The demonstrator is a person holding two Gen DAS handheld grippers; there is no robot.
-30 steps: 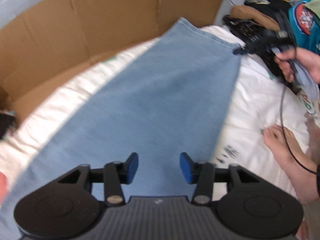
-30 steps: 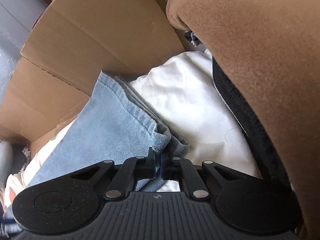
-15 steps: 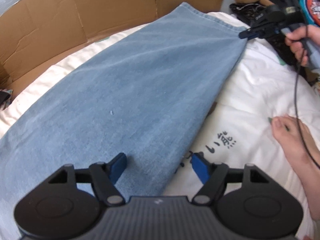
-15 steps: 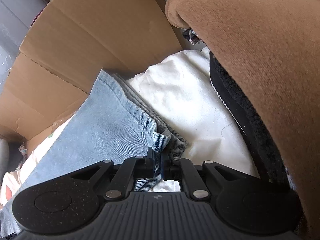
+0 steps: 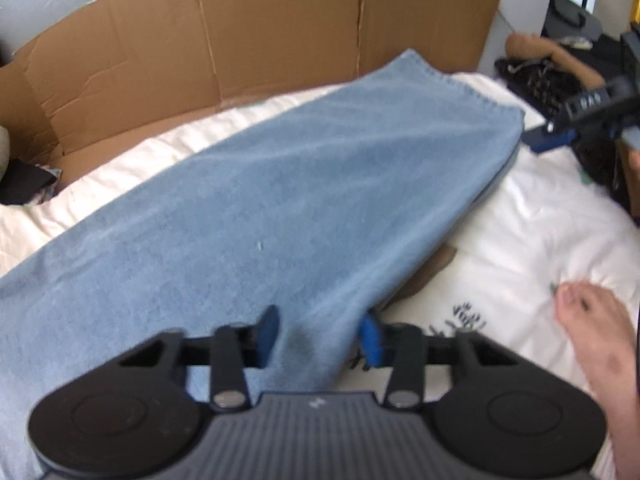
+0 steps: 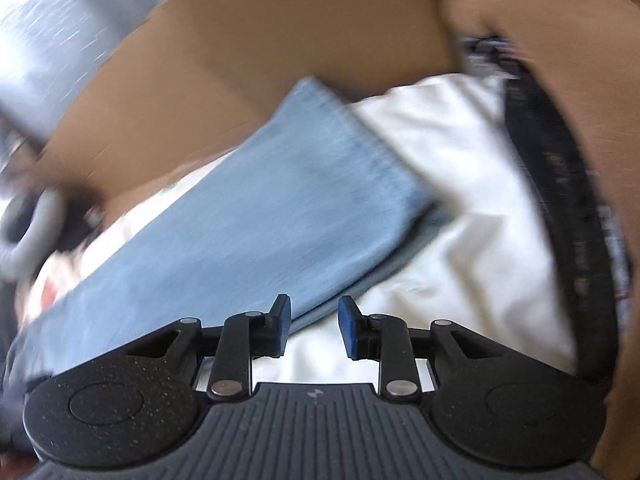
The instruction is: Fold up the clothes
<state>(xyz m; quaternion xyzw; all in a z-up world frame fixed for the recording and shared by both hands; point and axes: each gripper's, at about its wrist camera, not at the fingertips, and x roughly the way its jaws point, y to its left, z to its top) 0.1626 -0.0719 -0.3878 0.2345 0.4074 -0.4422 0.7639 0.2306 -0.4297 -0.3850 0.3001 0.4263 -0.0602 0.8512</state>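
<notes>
Light blue jeans (image 5: pixel 320 184) lie folded lengthwise across a white bed sheet (image 5: pixel 540 220). My left gripper (image 5: pixel 318 336) is at their near edge. Its jaws are closing, with a bunched fold of denim filling the gap between the blue pads (image 5: pixel 269 330). In the right wrist view the far hem of the jeans (image 6: pixel 248 232) lies flat ahead of my right gripper (image 6: pixel 314 326). Its jaws are opening, with nothing pressed between the pads. That right gripper (image 5: pixel 550 138) also shows in the left wrist view, just off the hem corner at the far right.
A brown cardboard wall (image 5: pixel 240 32) stands behind the bed. A brown garment (image 6: pixel 580 80) and a black garment (image 6: pixel 560 184) lie to the right of the hem. A bare foot (image 5: pixel 592 320) rests on the sheet at the near right. Dark clutter (image 5: pixel 24 184) sits far left.
My left gripper opened wide, sank onto the near edge of the jeans and narrowed around a fold. My right gripper let go of the hem corner, opened and drew back.
</notes>
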